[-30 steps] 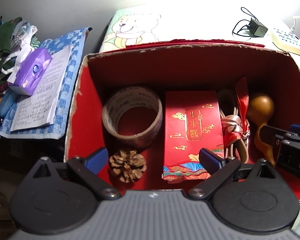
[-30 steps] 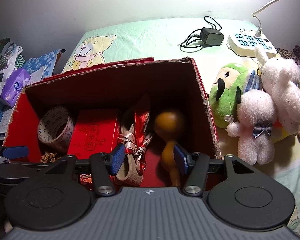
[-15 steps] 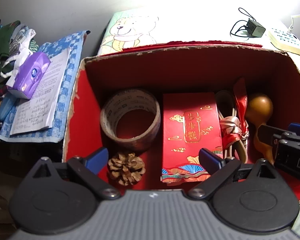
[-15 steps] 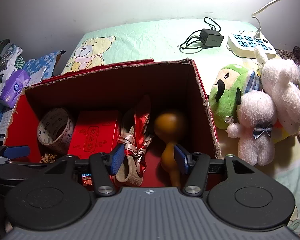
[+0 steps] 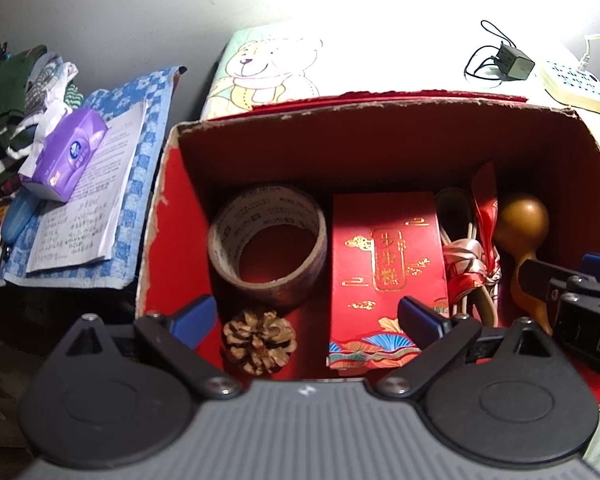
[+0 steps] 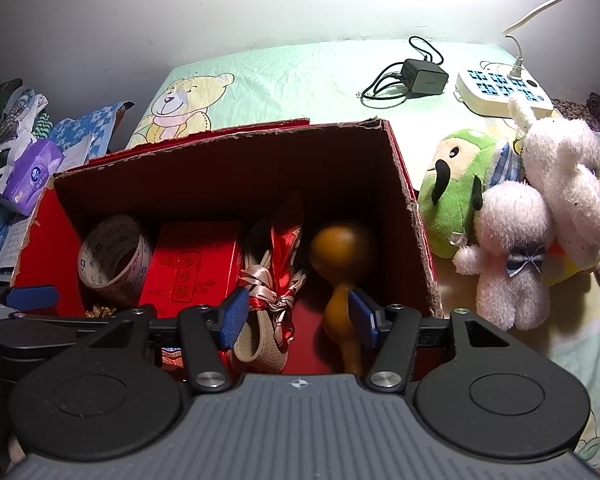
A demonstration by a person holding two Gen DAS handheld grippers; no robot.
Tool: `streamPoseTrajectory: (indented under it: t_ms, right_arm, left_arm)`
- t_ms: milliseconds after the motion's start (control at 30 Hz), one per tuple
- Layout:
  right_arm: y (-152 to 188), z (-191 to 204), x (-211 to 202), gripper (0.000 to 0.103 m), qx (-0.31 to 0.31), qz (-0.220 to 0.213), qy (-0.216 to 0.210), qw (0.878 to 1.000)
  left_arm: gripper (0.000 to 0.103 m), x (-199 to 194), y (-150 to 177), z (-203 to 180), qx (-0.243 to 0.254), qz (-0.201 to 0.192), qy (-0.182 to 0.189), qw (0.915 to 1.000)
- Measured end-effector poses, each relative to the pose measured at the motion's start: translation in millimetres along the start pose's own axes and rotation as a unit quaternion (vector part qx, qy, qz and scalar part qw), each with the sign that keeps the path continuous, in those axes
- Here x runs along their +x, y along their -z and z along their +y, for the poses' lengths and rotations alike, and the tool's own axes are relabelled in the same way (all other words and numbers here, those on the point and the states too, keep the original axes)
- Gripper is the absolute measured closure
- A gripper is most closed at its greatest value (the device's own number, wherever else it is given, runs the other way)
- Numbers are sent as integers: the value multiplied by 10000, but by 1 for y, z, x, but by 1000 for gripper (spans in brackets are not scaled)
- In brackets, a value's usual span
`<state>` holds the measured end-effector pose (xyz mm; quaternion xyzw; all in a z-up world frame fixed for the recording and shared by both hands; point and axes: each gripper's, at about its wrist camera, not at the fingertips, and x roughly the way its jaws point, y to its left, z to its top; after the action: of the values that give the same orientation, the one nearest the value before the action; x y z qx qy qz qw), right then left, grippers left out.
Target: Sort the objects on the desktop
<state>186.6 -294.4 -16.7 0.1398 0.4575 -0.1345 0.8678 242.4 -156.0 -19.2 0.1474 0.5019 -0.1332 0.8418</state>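
A red cardboard box (image 5: pixel 172 216) (image 6: pixel 412 216) stands open on the bed. Inside lie a roll of printed tape (image 5: pixel 268 248) (image 6: pixel 114 260), a pine cone (image 5: pixel 259 340), a red gift packet with gold letters (image 5: pixel 388 268) (image 6: pixel 192 264), a ribbon-tied bundle (image 5: pixel 474 264) (image 6: pixel 274 280) and a brown gourd (image 5: pixel 522 228) (image 6: pixel 342 256). My left gripper (image 5: pixel 306 318) hovers open over the box's near edge, above the pine cone and packet. My right gripper (image 6: pixel 298 314) is open too, its blue pads either side of the bundle and the gourd's neck, holding nothing.
Left of the box lie a purple tissue pack (image 5: pixel 66 154) on printed papers (image 5: pixel 88 200) and a blue cloth. Plush toys (image 6: pixel 512 216) sit right of the box. A black charger (image 6: pixel 422 76) and a white power strip (image 6: pixel 500 92) lie behind, on the bear-print sheet (image 6: pixel 188 104).
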Motion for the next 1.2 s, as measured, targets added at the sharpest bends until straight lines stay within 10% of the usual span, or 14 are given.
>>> streamPoseTrajectory:
  t_ms: [1200]
  right_arm:
    - [8, 6, -22, 40, -216, -273, -8, 9994]
  left_arm:
    - [5, -27, 8, 4, -37, -266, -119, 9996]
